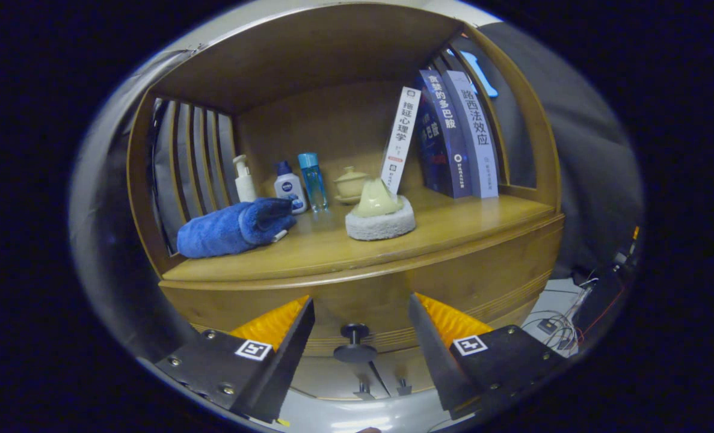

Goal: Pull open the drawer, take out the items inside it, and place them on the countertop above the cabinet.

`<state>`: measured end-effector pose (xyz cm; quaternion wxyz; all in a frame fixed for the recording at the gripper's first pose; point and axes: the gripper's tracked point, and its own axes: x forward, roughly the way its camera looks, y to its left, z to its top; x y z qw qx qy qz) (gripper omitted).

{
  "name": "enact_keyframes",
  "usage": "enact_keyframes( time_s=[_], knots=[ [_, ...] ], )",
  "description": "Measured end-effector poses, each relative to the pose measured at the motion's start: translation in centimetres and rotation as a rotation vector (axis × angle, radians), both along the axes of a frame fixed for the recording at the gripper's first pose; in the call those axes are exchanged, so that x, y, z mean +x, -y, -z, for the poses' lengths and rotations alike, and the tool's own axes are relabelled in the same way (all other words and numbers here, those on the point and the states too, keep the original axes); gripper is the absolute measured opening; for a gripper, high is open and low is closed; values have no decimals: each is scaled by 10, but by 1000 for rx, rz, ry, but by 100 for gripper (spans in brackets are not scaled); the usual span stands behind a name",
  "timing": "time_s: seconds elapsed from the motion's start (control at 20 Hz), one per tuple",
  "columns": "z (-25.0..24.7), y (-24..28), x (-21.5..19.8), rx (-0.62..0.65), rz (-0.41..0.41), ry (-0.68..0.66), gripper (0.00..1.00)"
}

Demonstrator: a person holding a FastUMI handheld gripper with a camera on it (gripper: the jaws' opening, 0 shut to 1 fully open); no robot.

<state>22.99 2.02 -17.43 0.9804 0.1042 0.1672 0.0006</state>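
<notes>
The hand-held gripper hangs with its fingers apart, the dark drawer knob between them on the cabinet front below the worktop's front edge. If they close off-centre, I reckon they'd slip off that small knob; a skewed pull could jam the drawer.

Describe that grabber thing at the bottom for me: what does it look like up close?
The gripper has two wedge-shaped fingers in matte black, each tapering to a point. Their inner pads are bright orange and ribbed. Each black base carries a small square black-and-white marker on a white label and a few silver screws. No cables show on it.
</notes>
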Motion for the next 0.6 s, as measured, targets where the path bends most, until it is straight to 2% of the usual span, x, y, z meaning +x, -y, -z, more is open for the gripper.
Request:
enact_keyframes(
  time_s=[0.25, 0.6],
  knots=[
    [-51, 1, -17, -40, 15, 90, 94],
    [-166, 15, -61, -144, 59, 276, 93]
  ],
)
